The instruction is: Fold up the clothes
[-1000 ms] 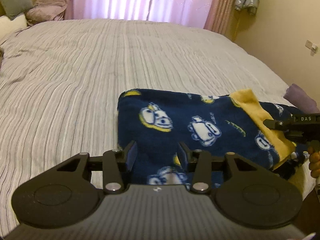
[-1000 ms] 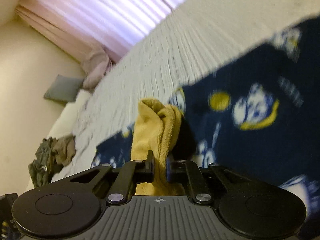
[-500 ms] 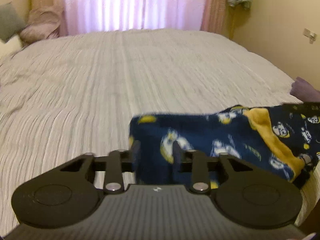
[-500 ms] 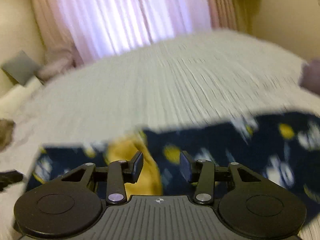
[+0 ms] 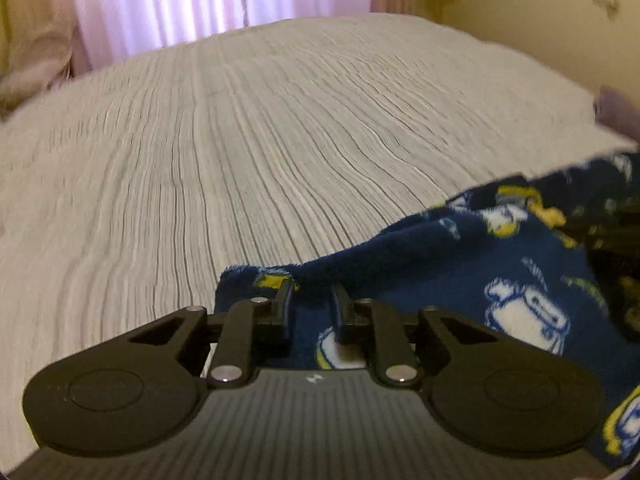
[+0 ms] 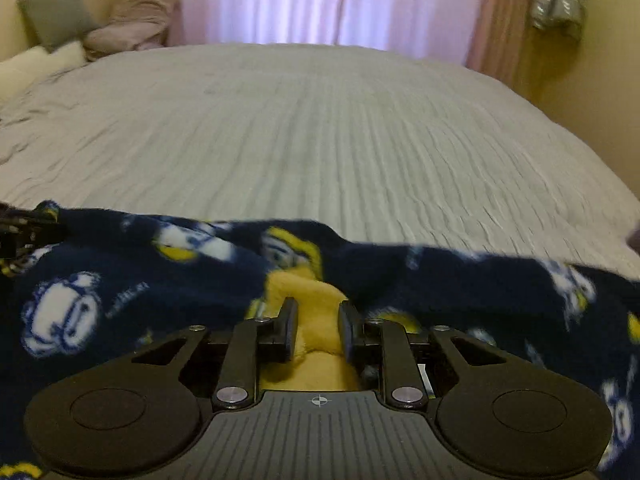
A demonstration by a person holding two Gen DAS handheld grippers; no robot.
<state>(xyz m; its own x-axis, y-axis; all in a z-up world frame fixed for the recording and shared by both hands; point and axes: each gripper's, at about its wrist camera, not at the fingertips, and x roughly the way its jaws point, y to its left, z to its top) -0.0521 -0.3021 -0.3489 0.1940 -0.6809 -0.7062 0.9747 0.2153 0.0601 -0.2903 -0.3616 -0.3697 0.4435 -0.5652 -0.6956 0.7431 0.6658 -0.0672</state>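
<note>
Straddling navy fleece [image 5: 460, 264] with parted jaws, only right view shows yellow lining [image 6: 316, 320]

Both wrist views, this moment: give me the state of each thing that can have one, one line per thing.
left gripper: open, fingers apart astride the garment's navy edge.
right gripper: open, yellow cuff between its fingers, not pinched.
navy fleece garment: rumpled, lying across the near part of the bed.
yellow cuff: bunched.
bed cover: spread, wrinkled on its left side.
curtains: drawn, light coming through.
</note>
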